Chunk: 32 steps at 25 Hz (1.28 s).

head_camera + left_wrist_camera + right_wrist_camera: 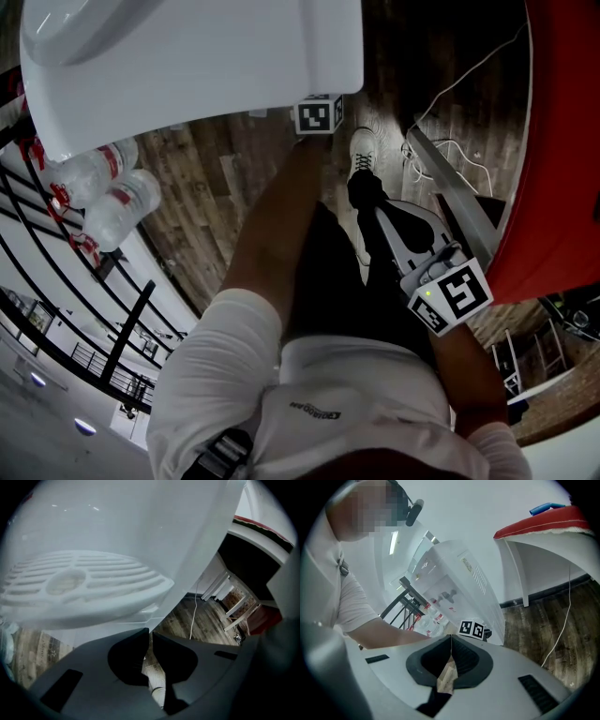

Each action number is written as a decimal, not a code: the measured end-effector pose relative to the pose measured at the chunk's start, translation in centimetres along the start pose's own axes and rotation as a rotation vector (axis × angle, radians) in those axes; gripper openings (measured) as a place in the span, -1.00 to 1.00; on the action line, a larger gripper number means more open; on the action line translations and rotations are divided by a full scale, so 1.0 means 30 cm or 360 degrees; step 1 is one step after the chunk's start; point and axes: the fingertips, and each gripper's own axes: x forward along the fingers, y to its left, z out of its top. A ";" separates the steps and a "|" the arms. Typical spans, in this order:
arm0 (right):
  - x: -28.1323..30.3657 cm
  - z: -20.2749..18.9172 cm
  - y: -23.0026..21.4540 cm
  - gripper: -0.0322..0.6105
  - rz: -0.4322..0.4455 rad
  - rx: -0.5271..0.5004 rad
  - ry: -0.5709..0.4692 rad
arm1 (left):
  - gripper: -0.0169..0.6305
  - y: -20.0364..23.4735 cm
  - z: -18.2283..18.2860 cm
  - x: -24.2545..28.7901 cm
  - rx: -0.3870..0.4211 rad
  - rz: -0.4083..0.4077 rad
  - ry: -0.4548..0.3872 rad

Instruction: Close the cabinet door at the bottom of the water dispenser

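The white water dispenser [187, 56] fills the top of the head view, seen from above, and stands tilted in the right gripper view [461, 581]. Its cabinet door cannot be made out in any view. My left gripper [150, 632] is shut and empty, held right against the dispenser's white front below the ribbed drip tray [79, 581]. In the head view only its marker cube [319, 114] shows at the dispenser's edge. My right gripper [382, 214] hangs shut and empty beside my leg, apart from the dispenser; its jaws [451, 637] are pressed together.
Water bottles [117, 192] with red labels lie on a black metal rack [56, 262] left of the dispenser. A red-topped white table [562, 141] stands at the right, with a white cable [455, 150] on the wooden floor [206, 187]. My shoe [362, 150] is near the dispenser.
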 end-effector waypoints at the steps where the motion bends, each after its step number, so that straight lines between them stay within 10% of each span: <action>1: 0.005 0.003 0.003 -0.83 -0.0001 -0.0006 -0.0001 | -0.88 0.002 -0.005 -0.002 0.0005 -0.0004 0.0010; 14: 0.040 0.010 0.205 -0.83 -0.0034 -0.0059 -0.0078 | -0.93 -0.027 -0.082 -0.249 0.0110 -0.0132 0.0022; 32: -0.043 0.013 0.656 -0.83 -0.0098 -0.0060 -0.0266 | -0.96 0.113 -0.068 -1.069 0.0190 -0.0128 -0.0068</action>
